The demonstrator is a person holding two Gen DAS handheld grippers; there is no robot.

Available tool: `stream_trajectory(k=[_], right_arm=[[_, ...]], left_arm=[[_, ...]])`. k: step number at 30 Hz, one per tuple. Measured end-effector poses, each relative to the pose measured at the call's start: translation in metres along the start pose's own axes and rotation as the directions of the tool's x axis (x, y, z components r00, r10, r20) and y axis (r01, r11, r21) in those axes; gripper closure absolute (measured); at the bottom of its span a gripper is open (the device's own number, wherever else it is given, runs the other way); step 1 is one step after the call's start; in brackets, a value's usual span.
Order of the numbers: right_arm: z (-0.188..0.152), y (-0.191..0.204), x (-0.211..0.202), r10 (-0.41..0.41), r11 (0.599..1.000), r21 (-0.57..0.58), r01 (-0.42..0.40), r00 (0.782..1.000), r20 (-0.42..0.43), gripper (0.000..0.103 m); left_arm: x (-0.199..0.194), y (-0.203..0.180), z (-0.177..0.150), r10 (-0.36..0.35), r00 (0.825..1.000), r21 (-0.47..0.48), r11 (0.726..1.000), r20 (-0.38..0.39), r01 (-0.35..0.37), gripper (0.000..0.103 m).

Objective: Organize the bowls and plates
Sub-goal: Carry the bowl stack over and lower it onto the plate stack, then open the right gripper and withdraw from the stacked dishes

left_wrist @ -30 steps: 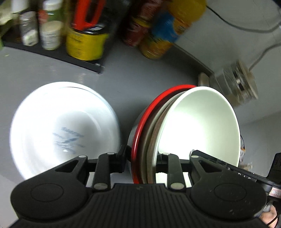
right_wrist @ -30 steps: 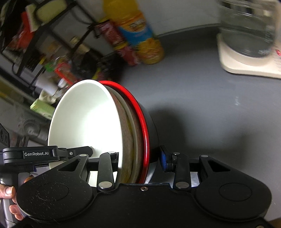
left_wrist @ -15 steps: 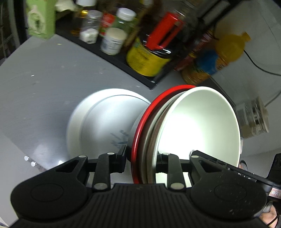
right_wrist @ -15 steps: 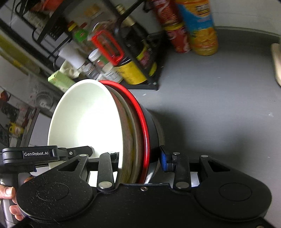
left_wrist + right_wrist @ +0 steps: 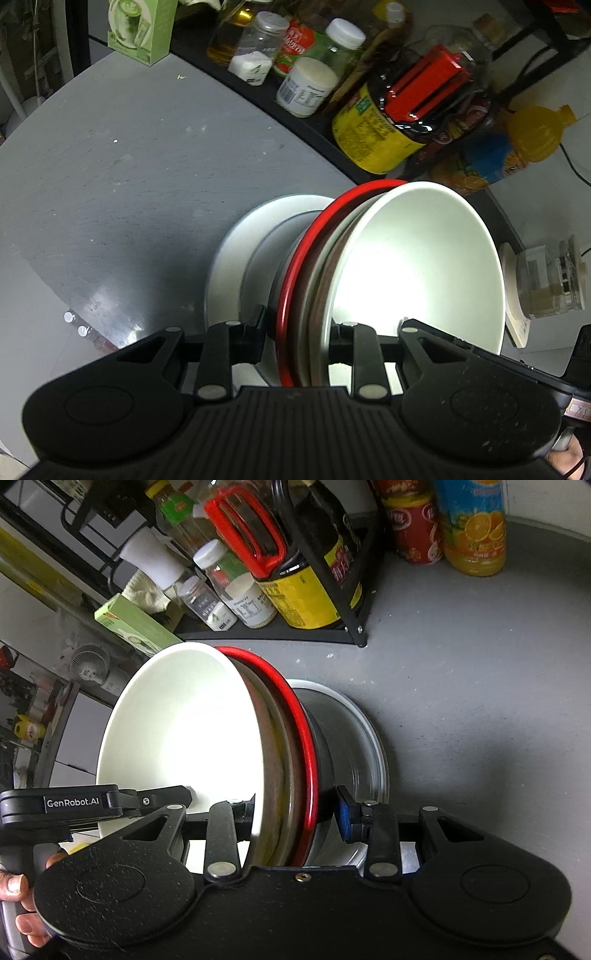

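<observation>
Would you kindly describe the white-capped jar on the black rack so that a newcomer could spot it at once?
Start at the black rack along the far edge of the grey table. Left of the big yellow-labelled bottle with the red handle stands the white-capped jar. Alone among its neighbours, it is squat and wide-lidded, with a white printed label.

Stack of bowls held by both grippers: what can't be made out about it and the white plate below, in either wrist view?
- Stack of bowls: how many nest together, rims overlapping in both views.
- Left gripper, right gripper: where the fingers meet the stack, hidden by its rims.
- White plate: its centre, covered by the stack; gap or touching, unclear.
- Grey countertop: what lies under the stack.
</observation>
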State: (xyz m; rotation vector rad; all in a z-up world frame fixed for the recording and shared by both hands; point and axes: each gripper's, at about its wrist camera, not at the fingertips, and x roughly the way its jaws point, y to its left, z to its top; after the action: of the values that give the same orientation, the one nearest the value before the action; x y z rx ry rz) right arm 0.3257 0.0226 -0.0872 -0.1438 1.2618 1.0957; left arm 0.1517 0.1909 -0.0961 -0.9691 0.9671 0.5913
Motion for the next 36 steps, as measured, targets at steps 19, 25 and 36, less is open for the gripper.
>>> stream_trajectory(k=[19, 25, 36], right_arm=[[0.002, -0.007, 0.021, -0.038, 0.997, 0.060, 0.040, 0.999, -0.027, 0.065], [0.000, -0.006, 0.021, -0.035, 0.995, 0.092, 0.036, 0.999, -0.014, 0.059], [-0.020, -0.007, -0.019, -0.113, 0.973, 0.213, 0.084, 0.986, 0.125, 0.033]], left_arm=[[0.024, 0.004, 0.015, 0.010, 0.998, 0.023, 1.000, -0.062, -0.009, 0.077], [0.027, 0.003, 0.020, 0.015, 0.996, 0.052, 0.999, -0.090, -0.011, 0.075], [0.007, -0.011, 0.040, 0.022, 0.999, 0.202, 0.979, -0.036, -0.014, 0.046]])
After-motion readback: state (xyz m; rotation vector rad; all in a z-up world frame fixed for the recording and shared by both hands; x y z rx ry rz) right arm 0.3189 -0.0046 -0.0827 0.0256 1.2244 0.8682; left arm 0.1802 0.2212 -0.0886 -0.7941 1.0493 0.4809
